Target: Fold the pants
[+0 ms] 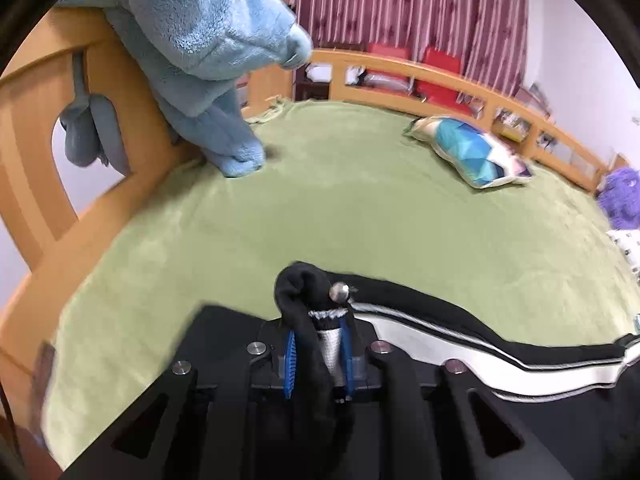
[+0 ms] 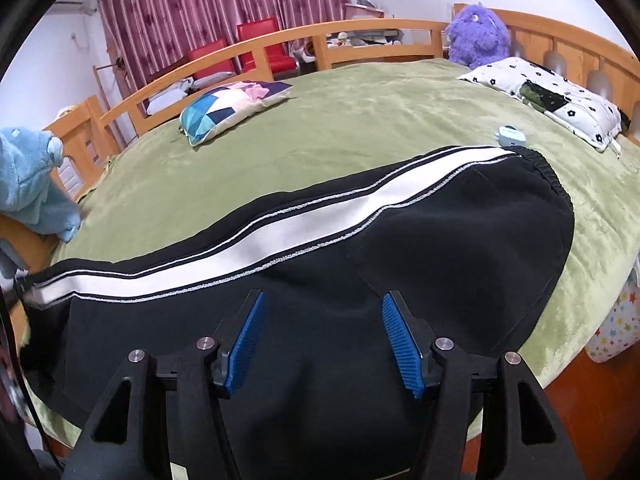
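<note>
Black pants (image 2: 440, 240) with a white side stripe (image 2: 320, 228) lie flat across the green bed cover (image 2: 360, 120), waistband at the right and legs running left. In the left wrist view, my left gripper (image 1: 320, 340) is shut on the bunched end of a pant leg (image 1: 304, 292), lifted a little off the cover; black cloth and white stripe fill the gap between the blue pads (image 1: 290, 360). The rest of the pants (image 1: 460, 312) trails off to the right. My right gripper (image 2: 323, 298) is open just above the seat of the pants, with nothing pinched between its pads.
A light-blue fleece garment (image 1: 208, 40) hangs over the wooden footboard (image 1: 48, 128). A geometric-patterned pillow (image 2: 224, 108), a white flowered pillow (image 2: 552, 96), a purple plush toy (image 2: 476, 36) and a small pale-blue object (image 2: 510, 136) are on the bed. A wooden rail (image 2: 280, 44) borders the far side.
</note>
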